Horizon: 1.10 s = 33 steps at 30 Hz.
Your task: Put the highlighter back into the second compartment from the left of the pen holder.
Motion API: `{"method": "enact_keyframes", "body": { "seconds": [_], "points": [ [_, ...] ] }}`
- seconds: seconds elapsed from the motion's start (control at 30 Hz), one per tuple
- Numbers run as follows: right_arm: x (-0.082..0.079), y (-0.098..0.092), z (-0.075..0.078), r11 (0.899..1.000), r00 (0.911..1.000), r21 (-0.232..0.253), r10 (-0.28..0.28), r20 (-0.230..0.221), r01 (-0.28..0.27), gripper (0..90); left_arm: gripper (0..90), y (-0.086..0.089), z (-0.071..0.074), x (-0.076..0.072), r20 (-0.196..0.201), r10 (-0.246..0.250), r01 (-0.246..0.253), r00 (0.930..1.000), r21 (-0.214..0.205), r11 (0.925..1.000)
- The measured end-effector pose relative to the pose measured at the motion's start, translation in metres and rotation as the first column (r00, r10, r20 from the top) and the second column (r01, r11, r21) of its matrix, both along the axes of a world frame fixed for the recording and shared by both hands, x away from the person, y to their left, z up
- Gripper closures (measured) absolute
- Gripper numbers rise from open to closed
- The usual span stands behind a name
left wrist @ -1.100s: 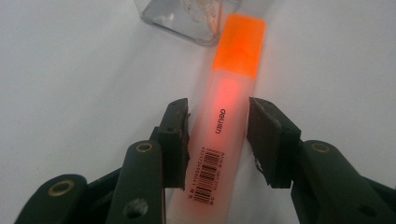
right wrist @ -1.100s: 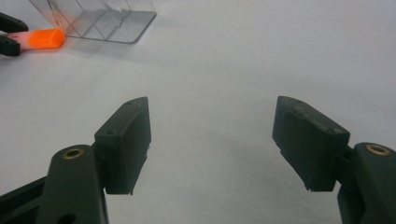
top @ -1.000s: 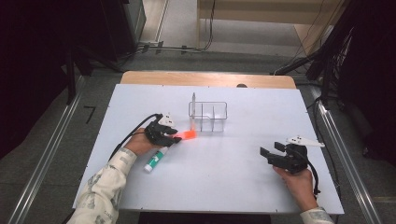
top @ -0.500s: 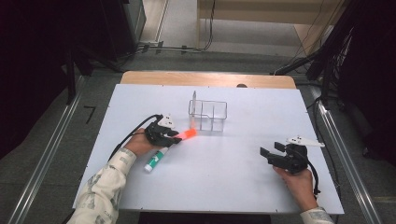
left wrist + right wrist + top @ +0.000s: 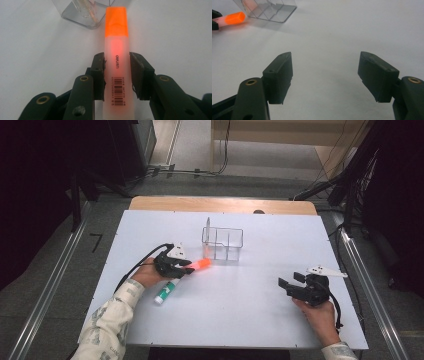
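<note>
My left gripper lies low on the white table at the left. Its jaws have just been closing, and they now press both sides of an orange highlighter. The highlighter points its orange cap toward a clear plastic organizer just beyond it. In the left gripper view the pads clamp the highlighter's pale barrel near its barcode. My right gripper rests at the table's right side, open with nothing between its jaws. It faces left across the bare white surface.
A white pen with a green band lies on the table just in front of my left hand. The clear organizer has several compartments and a thin pen-like thing stands in it. The table ends near both forearms.
</note>
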State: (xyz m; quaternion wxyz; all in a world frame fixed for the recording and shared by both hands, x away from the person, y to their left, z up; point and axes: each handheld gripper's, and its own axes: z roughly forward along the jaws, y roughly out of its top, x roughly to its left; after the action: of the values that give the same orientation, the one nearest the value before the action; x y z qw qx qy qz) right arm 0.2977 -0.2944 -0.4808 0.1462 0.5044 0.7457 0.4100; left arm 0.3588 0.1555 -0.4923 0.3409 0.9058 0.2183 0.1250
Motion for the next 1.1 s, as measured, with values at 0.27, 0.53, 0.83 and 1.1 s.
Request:
{"method": "enact_keyframes", "body": {
  "seconds": [0.27, 0.53, 0.83, 1.1],
  "points": [
    [0.000, 0.000, 0.000, 1.000, 1.0000, 0.002, -0.002, -0.002, 0.002, 26.7, 66.5, 0.002, 0.003, -0.003, 0.005, 0.003, -0.003, 1.0000, -0.017, 0.9998],
    [0.000, 0.001, 0.000, 1.000, 1.0000, 0.006, -0.001, 0.000, 0.001, 26.8, 66.5, 0.002, 0.012, -0.008, 0.033, 0.017, -0.015, 0.9993, -0.071, 0.9974],
    [0.000, 0.001, 0.001, 1.000, 1.0000, 0.006, -0.001, 0.000, 0.001, 26.8, 66.5, -0.002, 0.026, -0.016, 0.054, 0.005, 0.004, 0.9985, -0.157, 0.9876],
    [0.000, 0.001, 0.001, 1.000, 1.0000, 0.004, 0.000, -0.001, 0.000, 26.8, 66.5, -0.004, 0.035, -0.019, 0.065, 0.011, 0.006, 0.9978, -0.244, 0.9697]
  ]
}}
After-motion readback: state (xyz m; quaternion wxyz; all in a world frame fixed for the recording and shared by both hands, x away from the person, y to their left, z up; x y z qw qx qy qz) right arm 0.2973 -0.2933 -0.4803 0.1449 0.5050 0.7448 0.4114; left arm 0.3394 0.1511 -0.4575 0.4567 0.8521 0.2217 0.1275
